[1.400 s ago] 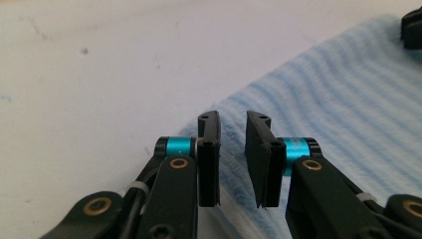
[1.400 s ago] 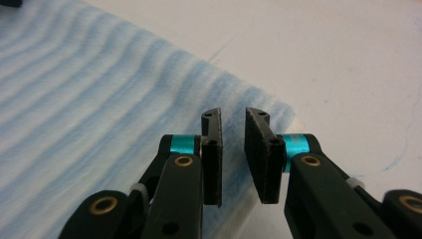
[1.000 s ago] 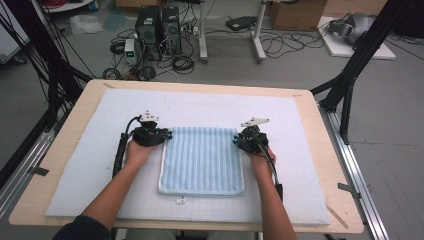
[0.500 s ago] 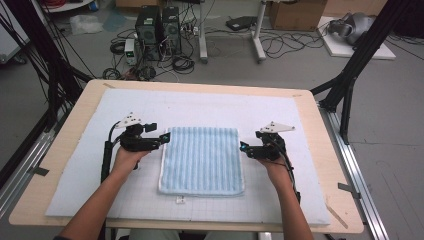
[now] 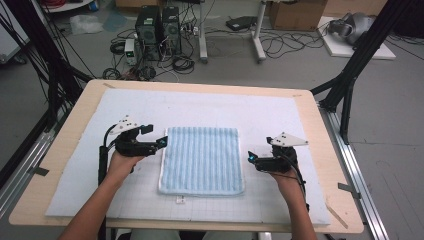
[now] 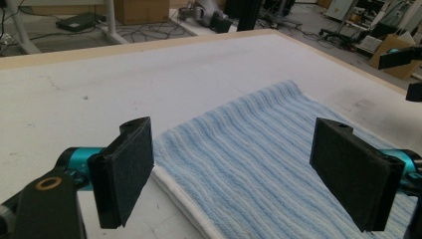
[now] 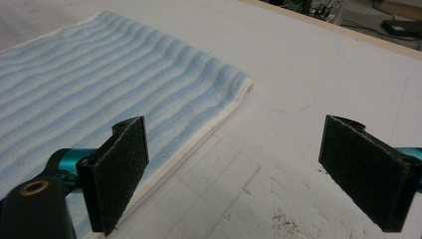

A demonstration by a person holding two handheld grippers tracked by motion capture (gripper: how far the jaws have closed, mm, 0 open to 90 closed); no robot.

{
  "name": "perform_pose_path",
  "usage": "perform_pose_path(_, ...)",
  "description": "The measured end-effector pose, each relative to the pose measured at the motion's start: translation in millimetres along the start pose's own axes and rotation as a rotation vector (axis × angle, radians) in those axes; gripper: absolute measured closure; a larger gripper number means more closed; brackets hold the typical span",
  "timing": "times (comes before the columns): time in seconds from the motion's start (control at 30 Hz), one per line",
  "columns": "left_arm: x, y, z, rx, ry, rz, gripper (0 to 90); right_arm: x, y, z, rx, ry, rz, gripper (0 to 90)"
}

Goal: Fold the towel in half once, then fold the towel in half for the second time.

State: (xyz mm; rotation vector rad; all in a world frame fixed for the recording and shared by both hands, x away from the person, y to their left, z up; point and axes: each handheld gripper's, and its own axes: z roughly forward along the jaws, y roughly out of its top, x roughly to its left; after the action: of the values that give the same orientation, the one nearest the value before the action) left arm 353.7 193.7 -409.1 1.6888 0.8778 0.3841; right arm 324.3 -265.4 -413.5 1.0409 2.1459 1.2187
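Observation:
A light blue striped towel [image 5: 202, 159] lies folded flat in the middle of the white mat [image 5: 210, 107]. My left gripper [image 5: 161, 142] hovers at the towel's left edge, jaws open and empty; its own view has the towel [image 6: 259, 149] spread between and beyond the two black pads [image 6: 124, 174]. My right gripper [image 5: 251, 158] stands just off the towel's right edge, open and holding nothing. In the right gripper view the towel [image 7: 99, 84] lies to the left, its white hem running down past the left pad [image 7: 117, 172].
The mat covers a wooden table [image 5: 327, 150] with a printed grid near its front edge. Black frame posts [image 5: 350, 75] stand at both sides. Computer towers [image 5: 157, 25], cables and boxes sit on the floor beyond the far edge.
Both grippers have drawn outward and toward me from the towel's far corners. They now sit apart at its left and right sides, and the towel lies flat and released.

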Motion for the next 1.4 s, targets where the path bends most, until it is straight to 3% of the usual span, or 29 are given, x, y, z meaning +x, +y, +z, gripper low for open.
perform_pose_path(0.37,9.7,4.4,0.3,0.0,0.027,-0.034,18.0,2.4,-2.7,2.5,0.017,0.009,-0.002,11.4)
perform_pose_path(0.6,21.1,11.1,7.6,0.041,0.038,-0.056,18.0,3.4,-5.1,4.4,0.037,0.013,-0.001,11.4)
perform_pose_path(1.17,44.2,26.9,39.0,0.134,0.103,-0.028,27.2,6.7,-6.3,7.7,0.049,0.034,-0.009,11.5)
perform_pose_path(1.4,49.3,29.3,55.5,0.173,0.085,-0.032,31.5,5.3,-8.2,6.9,0.053,0.033,0.009,11.5)
